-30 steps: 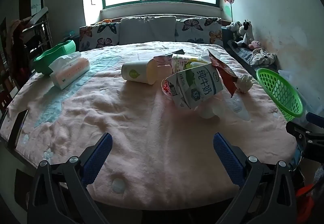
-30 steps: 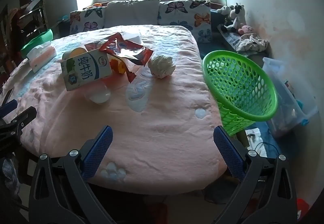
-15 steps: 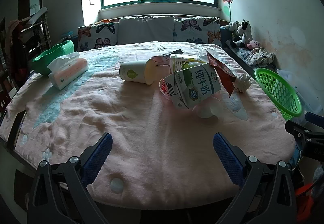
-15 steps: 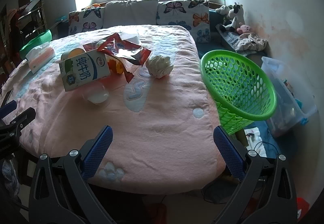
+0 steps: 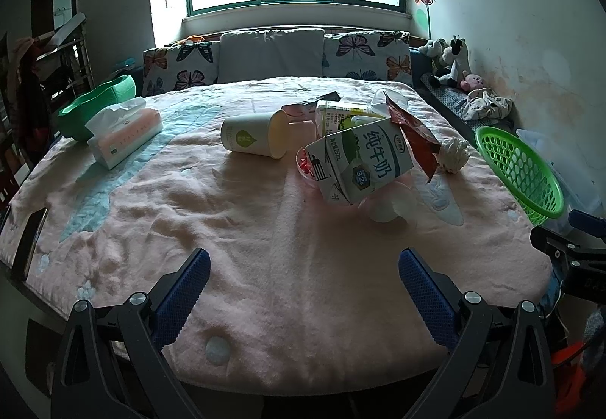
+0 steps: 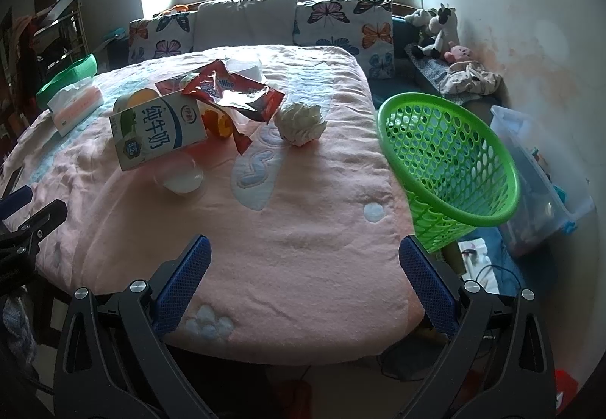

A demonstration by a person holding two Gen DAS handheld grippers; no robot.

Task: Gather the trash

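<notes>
**Trash pile on pink blanket; both grippers wide and empty**

Change from one second ago: the left wrist view sits slightly higher and further back, so the trash appears a little higher in frame; the right wrist view has shifted a little, with the basket larger. No item has moved.

- Left gripper [image 5: 304, 269]: fingers spread wide, holding nothing, above the near blanket edge.
- Right gripper [image 6: 305, 256]: fingers spread wide, holding nothing.
- Milk carton [image 5: 361, 162]: tilted, propped on a clear plastic cup [image 5: 382, 207], mid-blanket.
- Paper cup [image 5: 254, 133]: on its side, left of the carton.
- Red wrapper [image 6: 235, 91]: draped over the pile behind the carton.
- Crumpled tissue [image 6: 301, 122]: right of the pile, apart from it.
- Green basket [image 6: 449, 165]: tilted, off the blanket's right edge.
- Tissue box [image 5: 125, 136]: far left, beside a green bowl [image 5: 96, 104].
- Pink blanket [image 6: 303, 229]: bare between the grippers and the pile.
</notes>
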